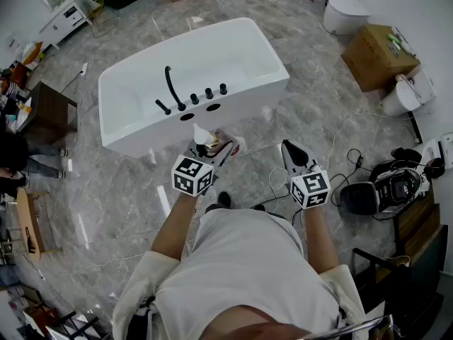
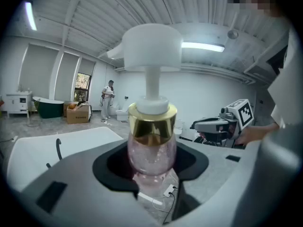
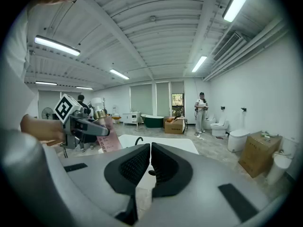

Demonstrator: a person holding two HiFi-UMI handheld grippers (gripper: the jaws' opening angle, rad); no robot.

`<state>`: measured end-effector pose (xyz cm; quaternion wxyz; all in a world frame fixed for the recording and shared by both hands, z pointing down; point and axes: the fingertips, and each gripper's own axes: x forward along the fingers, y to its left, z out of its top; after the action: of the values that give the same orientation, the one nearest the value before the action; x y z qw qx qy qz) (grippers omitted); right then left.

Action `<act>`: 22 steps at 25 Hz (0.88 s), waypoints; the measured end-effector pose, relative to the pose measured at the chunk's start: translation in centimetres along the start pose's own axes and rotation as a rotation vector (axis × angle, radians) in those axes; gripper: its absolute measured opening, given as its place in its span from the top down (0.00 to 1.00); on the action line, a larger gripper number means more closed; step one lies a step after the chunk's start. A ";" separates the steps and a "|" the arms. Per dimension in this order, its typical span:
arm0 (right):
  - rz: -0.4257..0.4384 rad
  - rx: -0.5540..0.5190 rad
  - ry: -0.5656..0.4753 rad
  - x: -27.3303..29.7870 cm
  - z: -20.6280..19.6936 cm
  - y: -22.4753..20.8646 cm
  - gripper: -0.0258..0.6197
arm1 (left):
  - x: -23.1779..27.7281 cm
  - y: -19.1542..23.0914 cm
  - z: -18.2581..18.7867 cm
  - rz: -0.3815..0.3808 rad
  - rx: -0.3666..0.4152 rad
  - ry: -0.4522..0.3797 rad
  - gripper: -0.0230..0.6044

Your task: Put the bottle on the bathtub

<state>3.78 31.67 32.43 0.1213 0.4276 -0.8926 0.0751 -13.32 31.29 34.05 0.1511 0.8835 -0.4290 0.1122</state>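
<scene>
A pink pump bottle [image 2: 151, 150] with a gold collar and white pump head stands upright between the jaws of my left gripper [image 1: 212, 149], which is shut on it. In the head view the bottle [image 1: 211, 143] hangs just in front of the near wall of the white bathtub [image 1: 141, 129]. The tub carries a black faucet [image 1: 172, 87] and black knobs on its near ledge. My right gripper [image 1: 295, 154] is held to the right of the bottle, jaws shut with nothing between them [image 3: 148, 162]. The right gripper view shows the bottle [image 3: 108, 137] at left.
A cardboard box [image 1: 376, 54] and toilets [image 1: 345, 13] stand at the right. Cables and a black device [image 1: 391, 186] lie on the marble floor right of me. A dark wooden table [image 1: 44, 112] sits left of the tub. A person [image 3: 202, 112] stands far off.
</scene>
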 end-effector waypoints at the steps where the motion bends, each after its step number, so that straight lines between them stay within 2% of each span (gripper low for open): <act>1: 0.000 -0.001 0.000 0.0 0.0 0.1 0.91 | -0.1 0.0 0.0 -0.002 0.002 0.000 0.62; 10: -0.013 -0.009 -0.005 0.1 0.1 1.4 0.91 | -1.0 0.4 -0.3 -0.015 0.005 -0.007 0.62; 22: -0.068 0.051 0.016 1.9 -0.6 3.0 0.91 | -2.3 2.6 -1.2 -0.057 -0.001 0.002 0.62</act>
<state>0.36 32.24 33.47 0.1199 0.4602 -0.8743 0.0971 -16.87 31.88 34.89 0.1550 0.8951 -0.4037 0.1085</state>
